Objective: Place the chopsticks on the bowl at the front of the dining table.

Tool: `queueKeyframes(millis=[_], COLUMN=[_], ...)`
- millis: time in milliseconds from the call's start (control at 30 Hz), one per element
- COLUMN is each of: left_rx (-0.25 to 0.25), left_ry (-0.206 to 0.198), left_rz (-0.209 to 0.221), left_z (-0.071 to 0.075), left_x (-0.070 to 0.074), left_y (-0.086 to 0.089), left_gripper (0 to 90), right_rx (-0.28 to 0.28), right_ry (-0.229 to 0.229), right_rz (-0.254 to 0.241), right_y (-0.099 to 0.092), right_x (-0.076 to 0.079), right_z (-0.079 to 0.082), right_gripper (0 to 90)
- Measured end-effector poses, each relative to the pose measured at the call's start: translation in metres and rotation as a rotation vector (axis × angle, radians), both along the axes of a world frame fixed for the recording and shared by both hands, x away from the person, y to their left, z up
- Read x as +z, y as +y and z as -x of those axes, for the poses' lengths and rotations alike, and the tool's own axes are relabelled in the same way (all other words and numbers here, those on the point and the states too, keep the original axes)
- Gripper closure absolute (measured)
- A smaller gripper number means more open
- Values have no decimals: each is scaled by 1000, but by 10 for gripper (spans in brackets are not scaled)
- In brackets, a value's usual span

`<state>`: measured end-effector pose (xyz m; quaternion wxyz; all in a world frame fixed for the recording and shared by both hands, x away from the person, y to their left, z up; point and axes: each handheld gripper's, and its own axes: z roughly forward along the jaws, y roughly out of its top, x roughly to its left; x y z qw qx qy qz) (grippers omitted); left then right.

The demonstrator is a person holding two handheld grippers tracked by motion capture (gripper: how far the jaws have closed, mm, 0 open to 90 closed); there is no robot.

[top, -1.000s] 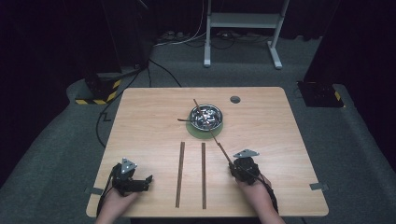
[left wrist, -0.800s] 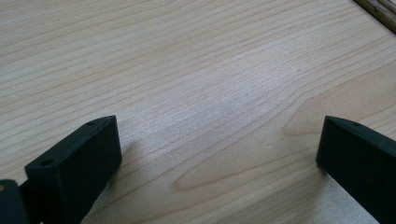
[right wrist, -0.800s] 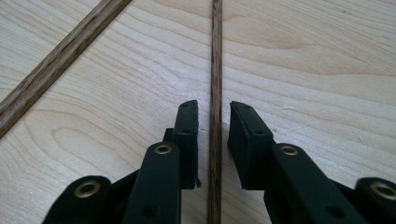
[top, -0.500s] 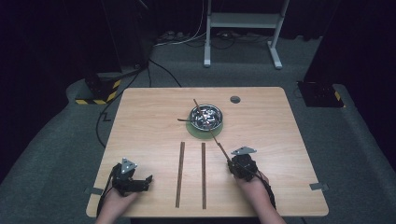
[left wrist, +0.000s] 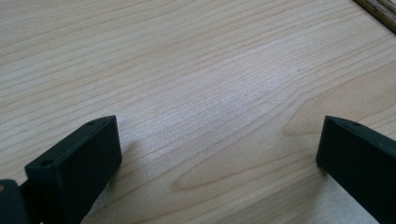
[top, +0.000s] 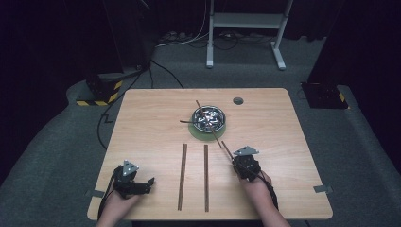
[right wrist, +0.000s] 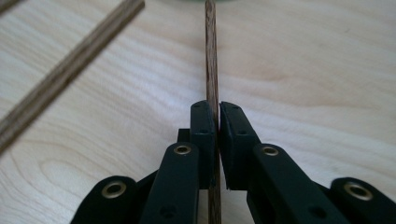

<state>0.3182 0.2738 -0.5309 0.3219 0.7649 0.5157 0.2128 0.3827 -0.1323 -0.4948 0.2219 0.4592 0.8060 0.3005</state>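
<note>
My right gripper (top: 235,162) rests on the table at the near right, and its jaws have just been closing. They now stand shut on a thin dark wooden stick (right wrist: 210,56), pinched between the pads of the right gripper (right wrist: 217,110). The stick (top: 226,147) runs from the gripper up toward a metal bowl (top: 208,118). The bowl sits on a green mat (top: 195,134) and holds more sticks. My left gripper (top: 149,182) lies at the near left, and the left gripper (left wrist: 219,144) is open over bare wood.
Two long wooden sticks (top: 182,175) (top: 206,177) lie side by side between my hands, running toward the near edge. One of them crosses the right gripper view (right wrist: 70,70). A small dark round spot (top: 238,100) marks the table (top: 283,142) at the far right.
My right gripper has shifted very slightly at the thin stick. The left hand has kept still.
</note>
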Motion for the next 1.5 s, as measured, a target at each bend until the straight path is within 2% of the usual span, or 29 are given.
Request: queueKeyframes(millis=[200,500,767,900,933,967,1167,1500], left_rx=[0,0,0,-1,0,0,0,0], left_ry=[0,1,1,1,0,1,1,1], left_rz=[0,-1,-1,-1,-1,-1,-1,0], left_z=[0,0,1,1,1,1,1,1], left_x=[0,0,0,0,0,0,0,0], left_y=[0,0,0,0,0,0,0,0], left_gripper=[1,2,2,2,2,2,2,2], right_rx=[-9,-7,2,12,13,9,1,-21], right_ry=[-63,-95,-115,-140,-131,-142,-143,-104], right_rz=[-17,-31,-28,-9,-11,-9,-6,-21], right_y=[-5,1,17,26,28,30,38,44], right_x=[25,51,65,70,71,71,75,74], right_z=[-3,-19,-39,-47,-49,-52,-68,-99], right_gripper=[844,845,847,847,846,846,846,846])
